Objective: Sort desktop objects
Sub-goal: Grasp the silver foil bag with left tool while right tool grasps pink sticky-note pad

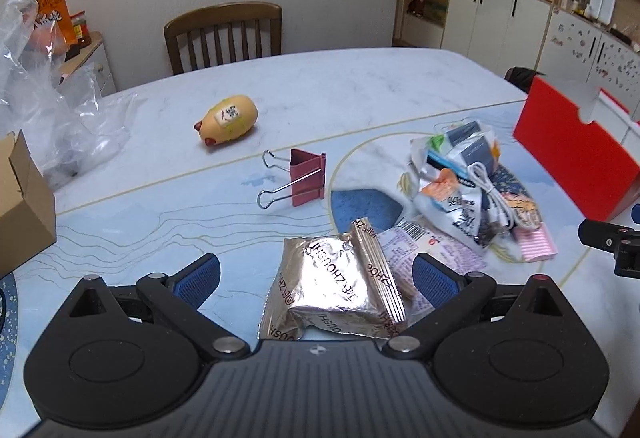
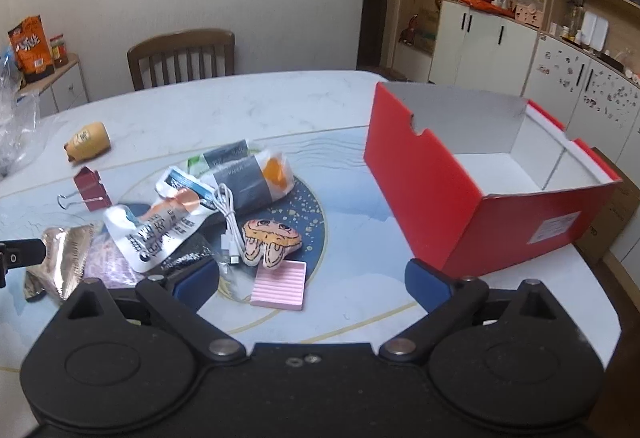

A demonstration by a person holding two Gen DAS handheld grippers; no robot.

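My left gripper (image 1: 316, 278) is open, its blue pads either side of a silver foil snack packet (image 1: 336, 286) lying on the table. A red binder clip (image 1: 304, 176) and a yellow pig toy (image 1: 229, 119) lie beyond it. A pile of snack bags (image 1: 456, 174) with a white cable (image 1: 496, 198) lies to the right. My right gripper (image 2: 312, 278) is open and empty above a pink ridged pad (image 2: 280, 284), near a cartoon plush (image 2: 270, 242). An open red box (image 2: 472, 190) stands at the right.
A brown cardboard box (image 1: 22, 206) and clear plastic bags (image 1: 52, 106) sit at the table's left. A wooden chair (image 1: 224, 34) stands behind the table. Cabinets and shelves (image 2: 520, 18) fill the right background. The right gripper's body (image 1: 612, 242) shows at the left view's right edge.
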